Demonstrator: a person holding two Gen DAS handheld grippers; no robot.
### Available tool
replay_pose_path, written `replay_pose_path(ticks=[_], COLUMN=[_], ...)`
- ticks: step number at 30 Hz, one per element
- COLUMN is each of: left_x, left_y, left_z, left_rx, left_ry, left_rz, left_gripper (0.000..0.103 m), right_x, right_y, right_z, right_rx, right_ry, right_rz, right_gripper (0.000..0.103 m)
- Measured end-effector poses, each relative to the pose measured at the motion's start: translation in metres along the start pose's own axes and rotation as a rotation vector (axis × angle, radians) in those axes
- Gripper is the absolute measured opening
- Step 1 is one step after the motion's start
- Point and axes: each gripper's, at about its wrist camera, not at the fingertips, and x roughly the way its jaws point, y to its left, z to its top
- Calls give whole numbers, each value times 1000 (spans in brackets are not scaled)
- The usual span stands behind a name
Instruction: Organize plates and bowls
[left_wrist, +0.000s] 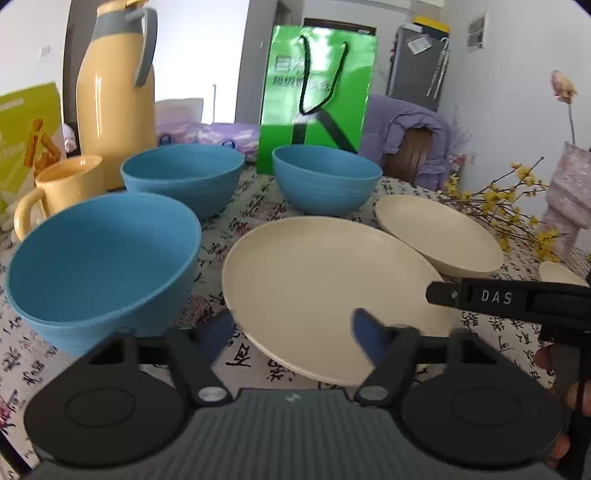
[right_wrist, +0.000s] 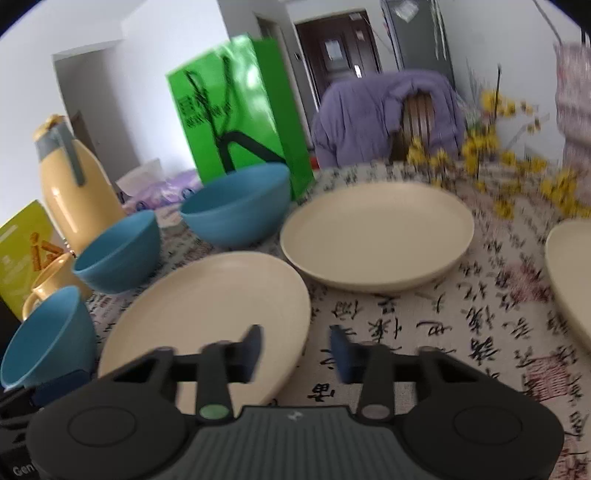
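Showing three blue bowls and three cream plates spread singly over a calligraphy-print tablecloth (right_wrist: 424, 325), none yet stacked. Left gripper (left_wrist: 295, 332) hovering with fingers spread and empty, straddling the near rim of the nearest plate (left_wrist: 325, 288), apparently lining up for an edge grasp. Nearest bowl (left_wrist: 103, 266) sitting just left of that plate; two further bowls (left_wrist: 181, 177) (left_wrist: 325, 177) standing behind, well apart. Second plate (left_wrist: 439, 236) lying beyond the nearest plate's far right edge, a third plate (right_wrist: 569, 280) cut off at the right border of the right wrist view. Right gripper (right_wrist: 295, 350) likewise parted and holding nothing, left finger (right_wrist: 251, 350) over the plate's near right edge, right finger above bare cloth. Yellow thermos (left_wrist: 114, 92), yellow mug (left_wrist: 62, 192), green paper bag (left_wrist: 317, 96) and yellow flower sprigs (left_wrist: 517, 206) crowding the back, probably limiting room for stacks there. Judging both tools to be converging on one plate for lifting onto another.
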Motion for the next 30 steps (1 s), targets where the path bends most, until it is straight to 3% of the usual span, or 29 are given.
replay_pose_path(ticks=[1, 3, 10, 12, 16, 23, 26, 28, 30], left_x=[1, 2, -4, -9, -32, -90, -85, -68, -57], left_y=[0, -1, 4, 7, 11, 18, 19, 24, 29], left_z=[0, -2, -4, -3, -15, -57, -60, -55, -49], left_rx=[-6, -8, -62, -74, -72, -25, -13, -25, -69], left_ry=[1, -15, -18, -2, 38, 62, 62, 109, 114], left_rz=[15, 38, 95, 85, 43, -40, -14, -76, -80], left_gripper=[63, 58, 16, 12, 11, 13, 14, 28, 26], right_x=[5, 8, -3, -10, -36, -109, -123, -127, -129], right_y=[-2, -4, -10, -11, -13, -21, -23, -21, -19], right_z=[0, -3, -15, -19, -35, -91, -106, -109, -111], right_rx=[6, 12, 40, 48, 50, 94, 109, 97, 92], right_ry=[11, 25, 21, 22, 33, 14, -3, -9, -12], right_rz=[9, 23, 24, 11, 2, 28, 30, 20, 14], right_gripper=[18, 14, 14, 14, 15, 15, 13, 13, 13])
